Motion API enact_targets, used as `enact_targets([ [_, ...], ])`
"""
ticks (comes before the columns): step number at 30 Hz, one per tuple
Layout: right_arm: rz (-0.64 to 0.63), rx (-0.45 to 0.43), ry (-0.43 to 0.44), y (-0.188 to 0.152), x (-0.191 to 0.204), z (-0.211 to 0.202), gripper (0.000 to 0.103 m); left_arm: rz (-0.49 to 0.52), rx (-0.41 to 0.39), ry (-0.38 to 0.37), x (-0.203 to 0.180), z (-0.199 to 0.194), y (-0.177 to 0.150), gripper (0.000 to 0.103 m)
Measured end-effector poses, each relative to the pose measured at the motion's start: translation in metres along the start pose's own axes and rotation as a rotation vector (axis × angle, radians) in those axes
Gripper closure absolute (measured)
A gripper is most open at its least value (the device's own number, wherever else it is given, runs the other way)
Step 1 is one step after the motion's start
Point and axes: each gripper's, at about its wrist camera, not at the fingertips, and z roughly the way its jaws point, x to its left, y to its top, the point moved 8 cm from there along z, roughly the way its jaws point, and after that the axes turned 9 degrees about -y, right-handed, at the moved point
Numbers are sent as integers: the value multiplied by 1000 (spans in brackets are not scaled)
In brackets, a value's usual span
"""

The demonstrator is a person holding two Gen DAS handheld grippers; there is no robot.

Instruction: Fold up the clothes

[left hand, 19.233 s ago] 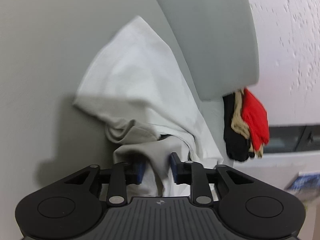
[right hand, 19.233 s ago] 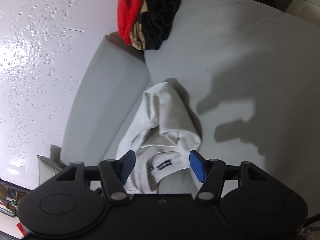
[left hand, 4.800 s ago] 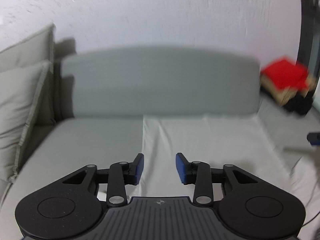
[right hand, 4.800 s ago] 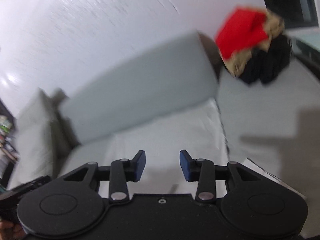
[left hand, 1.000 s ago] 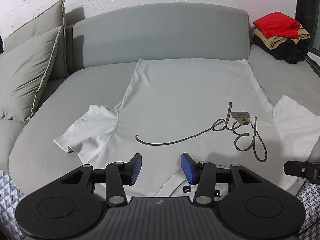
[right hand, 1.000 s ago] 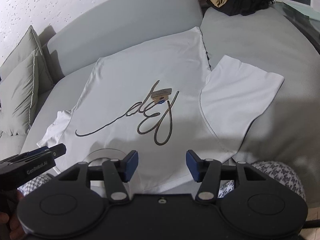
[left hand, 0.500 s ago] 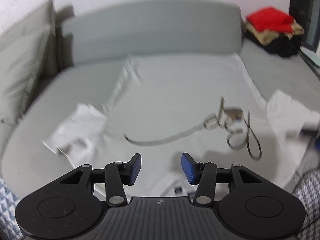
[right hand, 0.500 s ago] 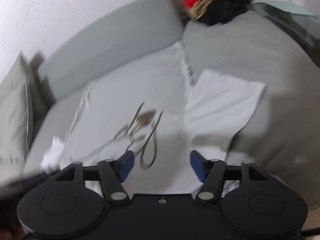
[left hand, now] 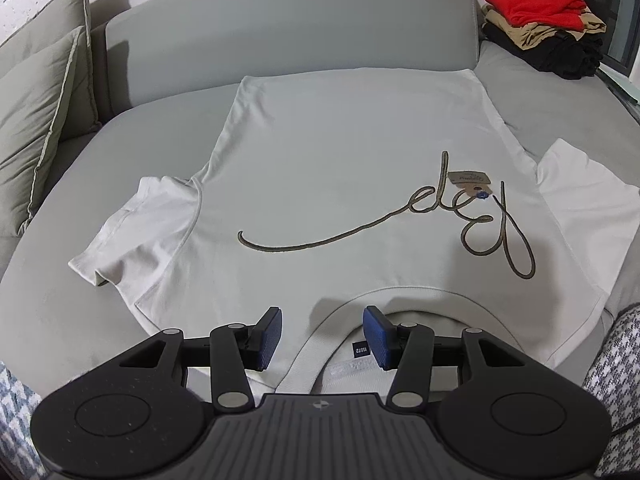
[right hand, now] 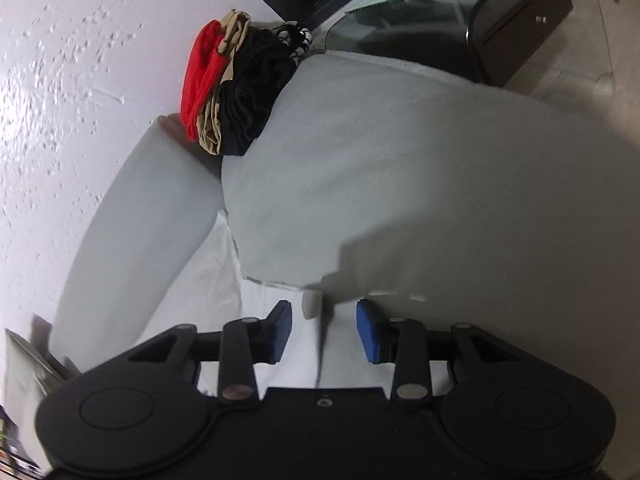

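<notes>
A white T-shirt [left hand: 340, 168] with brown script lettering and a paper tag lies spread flat on the grey sofa seat [left hand: 132, 132], collar nearest me, both sleeves out. My left gripper [left hand: 322, 338] is open and empty just above the collar's left side. My right gripper [right hand: 324, 330] is open and empty, low over white cloth [right hand: 276, 296] of the shirt's right side, beside the grey seat cushion [right hand: 400, 184]. The rest of the shirt is hidden in the right wrist view.
A stack of folded red, tan and black clothes [left hand: 540, 28] sits at the sofa's far right corner; it also shows in the right wrist view [right hand: 228, 88]. Grey pillows [left hand: 36, 88] stand at the left. A glass table [right hand: 440, 8] and a dark cabinet [right hand: 524, 20] stand beyond the sofa.
My right gripper has swung right and down, from overlooking the whole shirt to close over its right side. My left gripper has stayed near the collar. The shirt has not moved.
</notes>
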Motion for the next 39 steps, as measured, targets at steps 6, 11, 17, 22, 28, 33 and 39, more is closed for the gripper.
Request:
enact_targets([
  [6,-99,2,4,-2,21,14,82,-8,-7,6,2,-4,-3,55],
  [11,-149,-30,0,-5,36,6,100,-26,-25,10,9,-11,-4,55],
  [17,-370,-112,-4,-20,89,-20,100,-57,-53,7,17,-19,-6,55],
  [22,-672,-149,27,-71,144,-40,100,-89,-64,10,28,-21,-9,55],
  [28,-989,-97,35,-151,174,-33,99,-119,-63,17,39,-22,-12,55],
  [33,-991,-7,69,-165,168,-37,76,-123,-56,29,43,-20,-14,55],
  [39,-653,36,2,-101,131,-29,76,-114,-35,42,44,-9,-12,55],
])
